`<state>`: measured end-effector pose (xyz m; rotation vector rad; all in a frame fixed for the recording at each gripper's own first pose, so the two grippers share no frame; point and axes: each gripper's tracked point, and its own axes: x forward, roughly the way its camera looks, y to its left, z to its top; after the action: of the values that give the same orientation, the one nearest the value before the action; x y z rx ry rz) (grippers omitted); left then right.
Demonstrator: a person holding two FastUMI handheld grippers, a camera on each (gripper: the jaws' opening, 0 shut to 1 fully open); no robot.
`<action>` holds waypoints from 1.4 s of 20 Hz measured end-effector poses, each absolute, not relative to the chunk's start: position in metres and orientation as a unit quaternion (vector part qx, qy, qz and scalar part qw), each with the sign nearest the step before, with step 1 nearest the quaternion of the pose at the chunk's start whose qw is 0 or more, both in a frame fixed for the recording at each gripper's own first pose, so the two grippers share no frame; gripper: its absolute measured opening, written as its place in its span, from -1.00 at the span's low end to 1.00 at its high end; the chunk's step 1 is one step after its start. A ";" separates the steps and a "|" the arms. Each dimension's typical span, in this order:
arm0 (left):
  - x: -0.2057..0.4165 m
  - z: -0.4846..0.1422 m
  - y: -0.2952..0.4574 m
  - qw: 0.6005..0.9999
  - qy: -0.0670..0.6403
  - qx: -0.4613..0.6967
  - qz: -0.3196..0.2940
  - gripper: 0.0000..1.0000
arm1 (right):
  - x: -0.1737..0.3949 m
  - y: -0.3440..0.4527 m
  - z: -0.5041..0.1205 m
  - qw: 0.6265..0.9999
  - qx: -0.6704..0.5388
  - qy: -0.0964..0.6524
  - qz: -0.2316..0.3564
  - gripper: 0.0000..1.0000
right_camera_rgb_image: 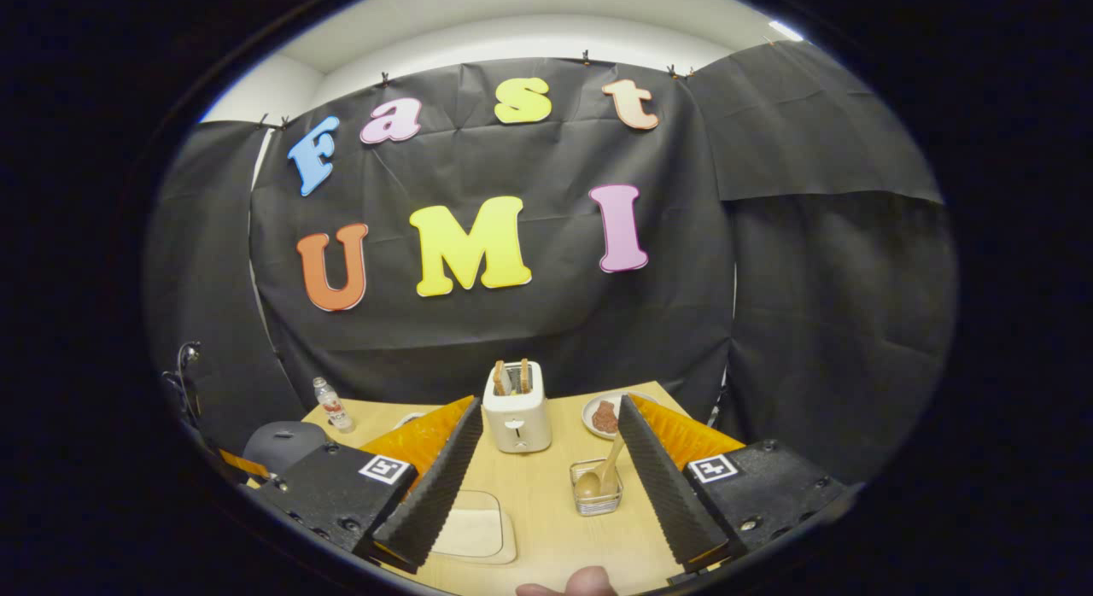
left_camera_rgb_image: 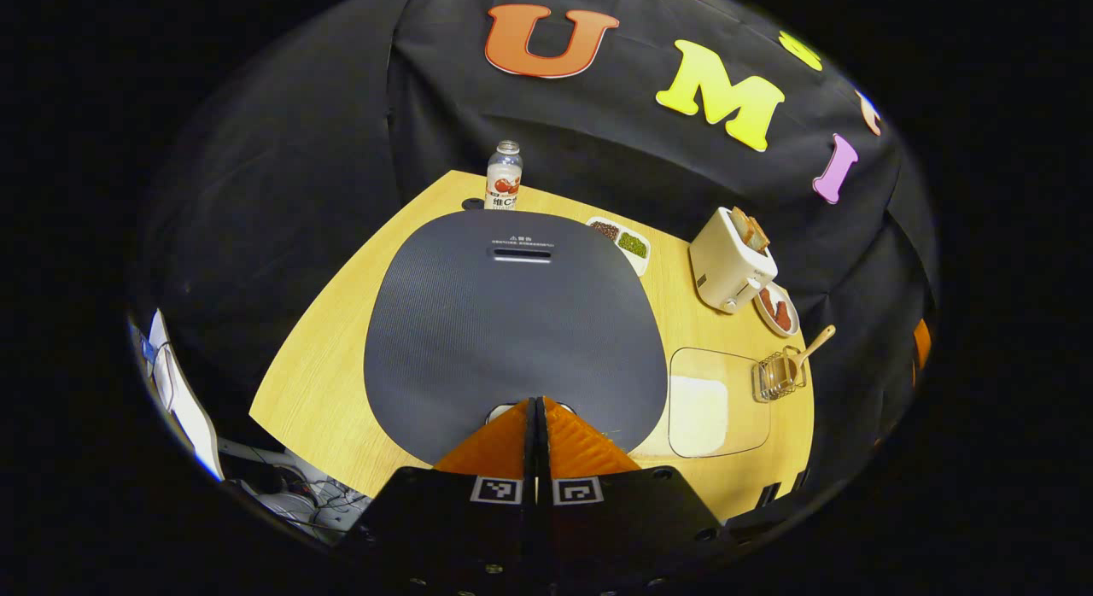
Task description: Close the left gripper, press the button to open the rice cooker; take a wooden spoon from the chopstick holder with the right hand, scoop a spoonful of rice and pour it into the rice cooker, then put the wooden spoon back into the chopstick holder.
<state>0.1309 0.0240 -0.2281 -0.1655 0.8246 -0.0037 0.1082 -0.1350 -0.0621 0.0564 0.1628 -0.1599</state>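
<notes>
My left hand-held gripper (left_camera_rgb_image: 536,408) is clenched, fingers pressed together with nothing between them, hovering just above the near edge of the rice cooker (left_camera_rgb_image: 512,323). Its lid is down; the button (left_camera_rgb_image: 511,411) sits right under my fingertips, so the press is straight down. My right hand-held gripper (right_camera_rgb_image: 546,485) is released and empty. The wooden spoon (right_camera_rgb_image: 602,476) stands in the chopstick holder (right_camera_rgb_image: 596,493) just ahead between its fingers, handle leaning up and away, beside the rice tray (right_camera_rgb_image: 474,528) on the bench (right_camera_rgb_image: 555,536).
</notes>
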 end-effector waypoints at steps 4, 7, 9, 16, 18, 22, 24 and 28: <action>0.126 -0.234 0.024 0.906 0.413 -0.096 0.006 -1.00 | 0.112 -0.122 -0.068 0.994 0.033 0.086 -0.065 0.97; 0.127 -0.232 0.025 0.910 0.408 -0.076 -0.004 -1.00 | 0.112 -0.110 -0.070 0.995 0.030 0.087 -0.049 0.97; 0.127 -0.224 0.024 0.918 0.390 -0.073 -0.010 -1.00 | 0.109 -0.109 -0.064 0.995 0.023 0.082 -0.045 0.97; 0.153 -0.109 0.034 0.974 0.224 -0.036 0.011 -1.00 | 0.102 -0.112 -0.048 0.997 0.020 0.065 -0.047 0.97; 0.160 -0.074 0.031 0.984 0.173 -0.038 0.004 -1.00 | 0.099 -0.114 -0.043 0.997 0.015 0.060 -0.049 1.00; 0.170 -0.034 0.040 0.993 0.106 -0.038 0.020 -1.00 | 0.096 -0.122 -0.032 0.997 0.012 0.051 -0.054 0.99; 0.163 -0.015 0.035 0.996 0.072 -0.040 0.017 -0.85 | 0.094 -0.129 -0.032 0.997 0.011 0.051 -0.057 0.97; 0.154 0.004 0.021 0.998 0.030 -0.045 0.009 -0.97 | 0.092 -0.142 -0.036 0.997 0.009 0.055 -0.057 0.97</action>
<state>0.1541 0.0210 0.0038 -0.0903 0.0603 0.0185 0.0920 -0.1424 -0.0358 0.0185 0.1091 -0.1144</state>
